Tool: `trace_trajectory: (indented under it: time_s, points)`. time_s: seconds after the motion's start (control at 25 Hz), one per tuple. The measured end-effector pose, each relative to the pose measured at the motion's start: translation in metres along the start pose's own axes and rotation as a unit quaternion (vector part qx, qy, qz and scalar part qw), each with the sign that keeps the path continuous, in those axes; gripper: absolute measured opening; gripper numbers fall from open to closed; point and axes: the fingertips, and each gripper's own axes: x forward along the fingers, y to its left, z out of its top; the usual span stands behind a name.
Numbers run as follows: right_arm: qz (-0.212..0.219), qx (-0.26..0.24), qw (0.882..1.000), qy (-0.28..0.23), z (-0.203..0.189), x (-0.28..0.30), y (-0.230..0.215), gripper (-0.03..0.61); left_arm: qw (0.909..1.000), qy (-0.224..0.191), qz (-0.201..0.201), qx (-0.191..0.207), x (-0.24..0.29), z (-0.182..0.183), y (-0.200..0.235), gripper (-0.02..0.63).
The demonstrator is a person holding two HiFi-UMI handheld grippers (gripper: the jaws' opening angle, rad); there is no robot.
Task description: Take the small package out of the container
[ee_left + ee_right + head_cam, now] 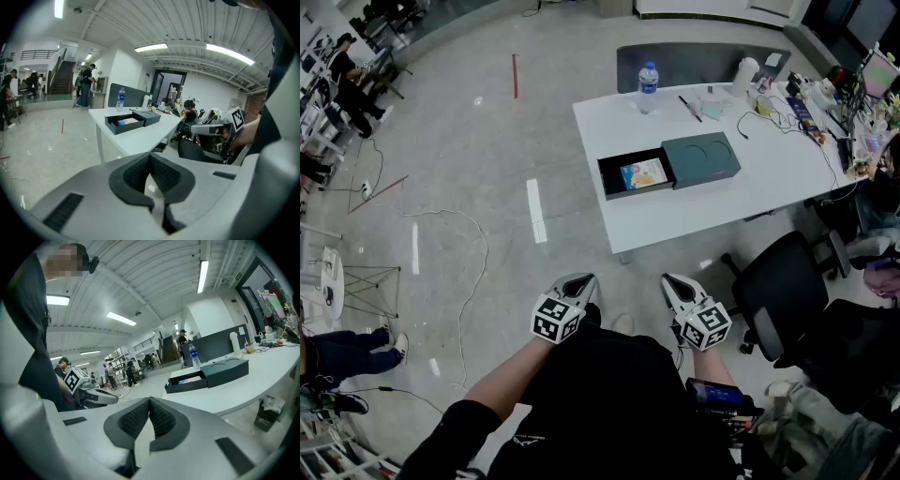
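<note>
Table edge (722,217) (container (606,178) near it) faces open floor (469,159).

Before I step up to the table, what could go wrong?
The left gripper and right gripper are both shut: open one before reaching, or it may shove the container. The small package lies flat inside it, so jaws may catch the wall. The office chair stands close beside your path.

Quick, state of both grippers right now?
Left gripper: closed, holding nothing.
Right gripper: closed, holding nothing.
</note>
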Motion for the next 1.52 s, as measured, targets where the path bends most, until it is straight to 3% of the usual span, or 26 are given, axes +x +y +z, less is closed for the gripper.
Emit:
trace_trajectory:
  time_s: [0.56, 0.88, 1.52]
  points:
    - [0.013, -0.008, 1.000, -0.003, -0.013, -0.027, 0.014, 0.025, 0.9996, -0.017, 0.022, -0.004, -0.022, -0.016, -0.022, 0.008]
    - [-0.001, -0.007, 1.000, -0.011, -0.015, -0.034, 0.011, 0.026, 0.9996, -0.016, 0.023, 0.008, -0.023, -0.011, -0.029, 0.008]
    - [0.003, -0.003, 1.000, -0.014, -0.014, -0.023, 0.011, 0.026, 0.9991, -0.011, 0.041, 0.002, -0.032, -0.011, -0.014, 0.008]
